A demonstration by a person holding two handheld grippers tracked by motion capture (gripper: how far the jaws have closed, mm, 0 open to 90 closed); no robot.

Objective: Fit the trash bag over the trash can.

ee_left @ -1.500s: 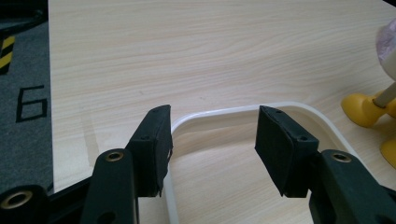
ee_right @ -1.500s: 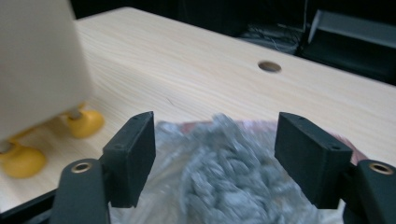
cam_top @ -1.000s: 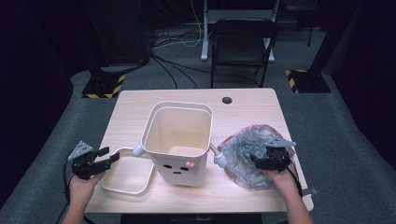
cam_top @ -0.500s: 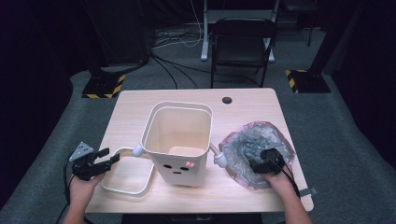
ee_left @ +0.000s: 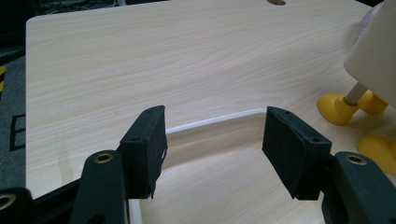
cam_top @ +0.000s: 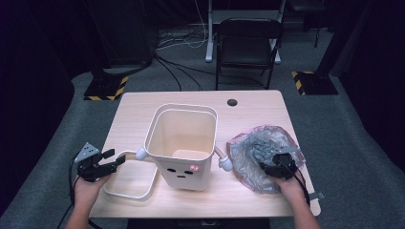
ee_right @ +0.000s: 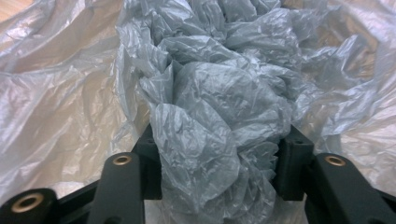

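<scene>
My right gripper [cam_top: 274, 168] sits low on the crumpled plastic bag [cam_top: 260, 155], which lies on the table's [cam_top: 191, 102] right side, just beside the bin [cam_top: 184, 143]. Its jaws have just been closing, and a thick wad of grey film now stands between them. In the right gripper view that wad [ee_right: 219, 130] is thin, finely creased and semi-translucent, bunched into soft folds that fill the gap from pad to pad; the pads press into it on both sides. Paler, pinkish film spreads flat around the wad.

My left gripper [cam_top: 102, 164] is near the table's left front corner, jaws half open with nothing between them. In the left gripper view the black, matte, block-shaped pads [ee_left: 149, 140] straddle the thin white rim of a flat rounded lid [ee_left: 210, 122] without touching it.

The bin is cream plastic, smooth, tapered, with rounded corners and a small face printed on its front wall. It has yellow rounded feet [ee_left: 338, 107]. The table top is pale wood-grain laminate.
</scene>
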